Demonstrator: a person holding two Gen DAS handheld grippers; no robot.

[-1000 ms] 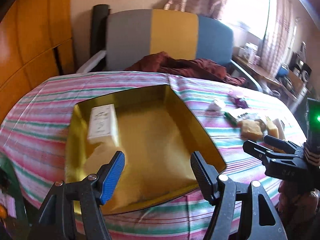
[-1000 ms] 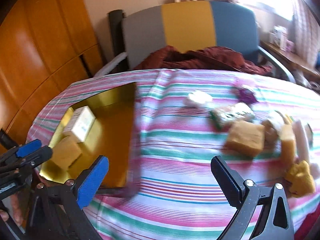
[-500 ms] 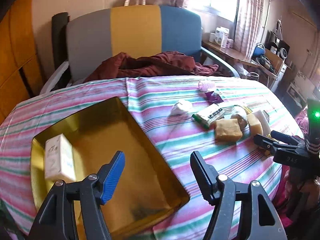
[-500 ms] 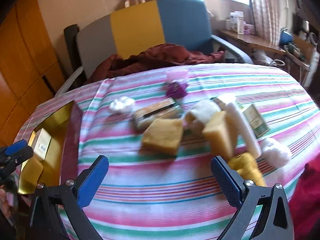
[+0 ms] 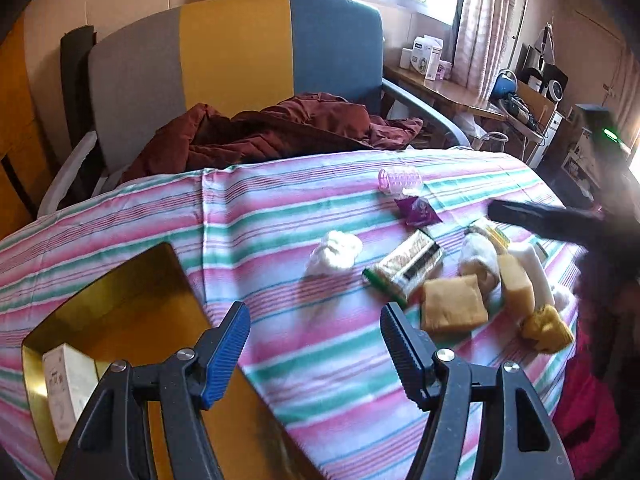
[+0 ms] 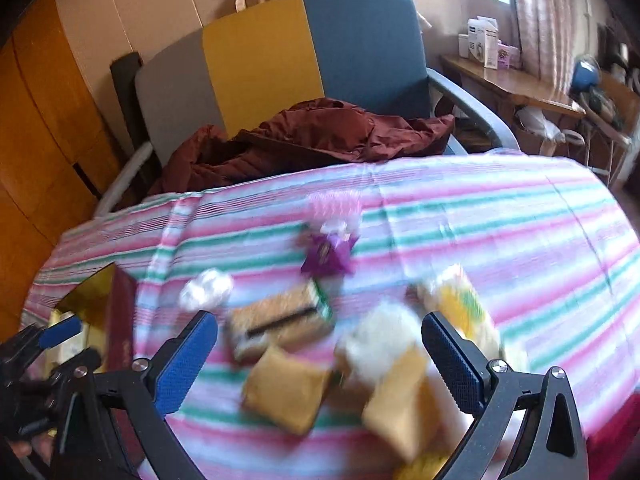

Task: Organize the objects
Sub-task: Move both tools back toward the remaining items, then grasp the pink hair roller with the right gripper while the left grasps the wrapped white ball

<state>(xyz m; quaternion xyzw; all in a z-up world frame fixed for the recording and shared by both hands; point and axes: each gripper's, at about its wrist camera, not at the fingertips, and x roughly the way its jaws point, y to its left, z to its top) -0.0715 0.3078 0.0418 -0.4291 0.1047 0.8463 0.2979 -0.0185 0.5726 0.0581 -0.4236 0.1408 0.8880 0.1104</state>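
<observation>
- Left wrist view: the left gripper (image 5: 314,344) hangs with jaws open and empty over the bench's (image 5: 280,216) near edge. The gold tray (image 5: 132,304), holding a white box (image 5: 68,384), sits at the near left corner; the loose things crowd the right edge. Risk: the yellow lump (image 5: 546,328) lies near that edge, so a nudge could tip it off.
- Right wrist view: the right gripper (image 6: 320,356) has jaws open and empty above the tan sponge (image 6: 286,392) and wedge (image 6: 400,404). These touch, so closing may catch both. The picture is blurred.
</observation>
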